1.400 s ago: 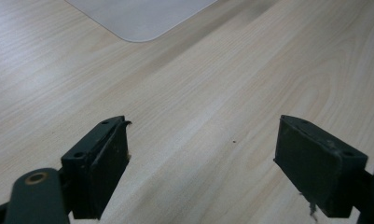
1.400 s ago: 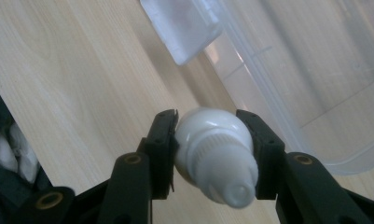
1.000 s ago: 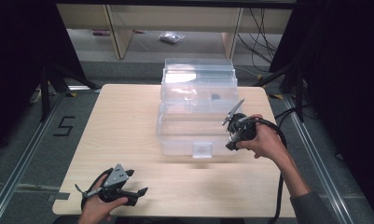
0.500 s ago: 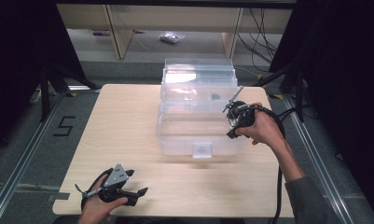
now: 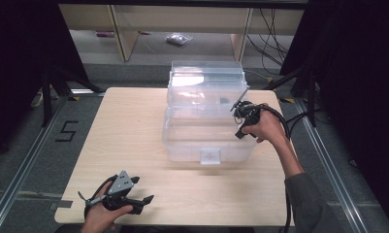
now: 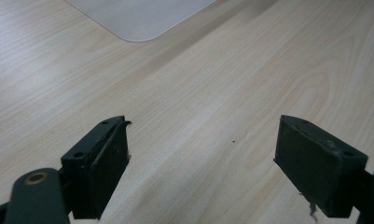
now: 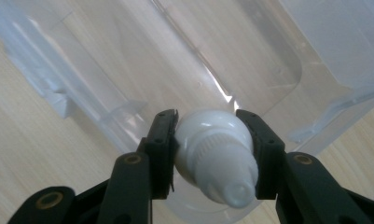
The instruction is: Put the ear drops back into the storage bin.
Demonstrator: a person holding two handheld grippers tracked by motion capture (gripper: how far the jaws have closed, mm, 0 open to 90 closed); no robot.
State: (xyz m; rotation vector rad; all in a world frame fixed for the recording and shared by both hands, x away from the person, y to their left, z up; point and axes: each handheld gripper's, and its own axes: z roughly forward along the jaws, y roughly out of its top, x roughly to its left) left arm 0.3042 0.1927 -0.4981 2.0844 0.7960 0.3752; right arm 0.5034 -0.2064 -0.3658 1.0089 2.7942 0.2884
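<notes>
Nearest, the left tongs (image 5: 146,199) rest released on the wooden surface (image 5: 129,141) — nothing between the jaws. Farther off, the right tongs (image 7: 208,154) clench one white bottle (image 7: 215,158), held over the rim of one clear plastic box (image 5: 206,131), lid raised. On the floor at left — "5" (image 5: 66,131).

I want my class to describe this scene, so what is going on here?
A person works at a light wooden table with two handheld grippers. The right gripper is clamped on a small white plastic bottle with a ribbed neck, held over the open clear plastic storage box. The left gripper rests open near the table's front edge, holding nothing.
</notes>
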